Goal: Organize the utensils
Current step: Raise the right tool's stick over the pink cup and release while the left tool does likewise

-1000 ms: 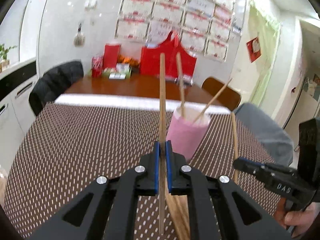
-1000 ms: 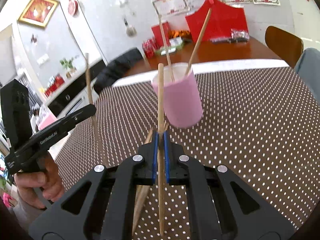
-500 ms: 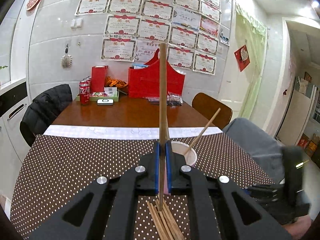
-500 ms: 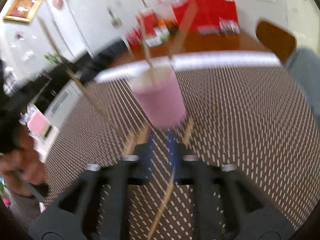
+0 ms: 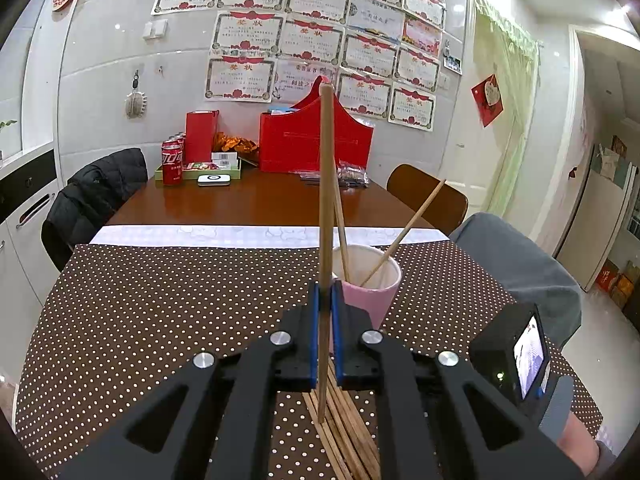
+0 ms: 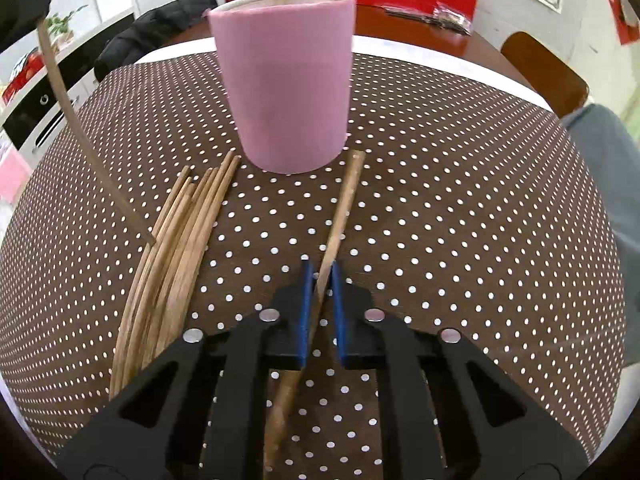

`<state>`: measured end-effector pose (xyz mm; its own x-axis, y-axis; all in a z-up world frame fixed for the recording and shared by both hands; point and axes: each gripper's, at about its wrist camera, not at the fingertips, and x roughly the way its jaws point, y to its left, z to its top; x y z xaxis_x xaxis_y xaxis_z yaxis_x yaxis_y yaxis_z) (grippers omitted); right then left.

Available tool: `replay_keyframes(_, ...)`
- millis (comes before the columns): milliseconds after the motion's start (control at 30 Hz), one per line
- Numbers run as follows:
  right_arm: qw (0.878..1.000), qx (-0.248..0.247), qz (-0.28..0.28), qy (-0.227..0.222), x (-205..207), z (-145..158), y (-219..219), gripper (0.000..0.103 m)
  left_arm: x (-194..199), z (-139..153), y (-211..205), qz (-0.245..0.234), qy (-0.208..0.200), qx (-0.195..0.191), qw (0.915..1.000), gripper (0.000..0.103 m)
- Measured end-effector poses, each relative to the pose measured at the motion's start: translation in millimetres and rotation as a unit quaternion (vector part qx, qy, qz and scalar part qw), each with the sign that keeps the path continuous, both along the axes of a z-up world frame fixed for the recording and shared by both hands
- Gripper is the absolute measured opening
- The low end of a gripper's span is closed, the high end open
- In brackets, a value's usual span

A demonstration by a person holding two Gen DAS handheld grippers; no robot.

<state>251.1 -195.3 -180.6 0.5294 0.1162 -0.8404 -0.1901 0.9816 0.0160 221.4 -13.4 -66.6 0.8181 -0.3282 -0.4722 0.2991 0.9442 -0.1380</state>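
A pink cup stands on the dotted tablecloth and holds two chopsticks. My left gripper is shut on one upright wooden chopstick just in front of the cup; its lower tip hangs over a bundle of several chopsticks lying on the cloth. My right gripper is low over the table with its jaws slightly apart around a single chopstick that lies on the cloth, pointing at the cup's base.
The brown polka-dot tablecloth covers the near table. Behind it a wooden table carries red boxes and soda cans. A dark jacket hangs on a chair at left; a person's grey-clad leg is at right.
My right gripper dropped low to the table, and the chopstick it held upright now lies on the cloth between its jaws. My left gripper rose, still holding its chopstick upright.
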Motion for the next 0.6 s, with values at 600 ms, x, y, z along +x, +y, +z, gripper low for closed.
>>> replay_keyframes(600,0.999,0.045,-0.002,0.005,2.9,-1.9,-11.8,0.007,18.3,-10.2,-7.3,0.0,0.002,0.012,0.9999,0.006)
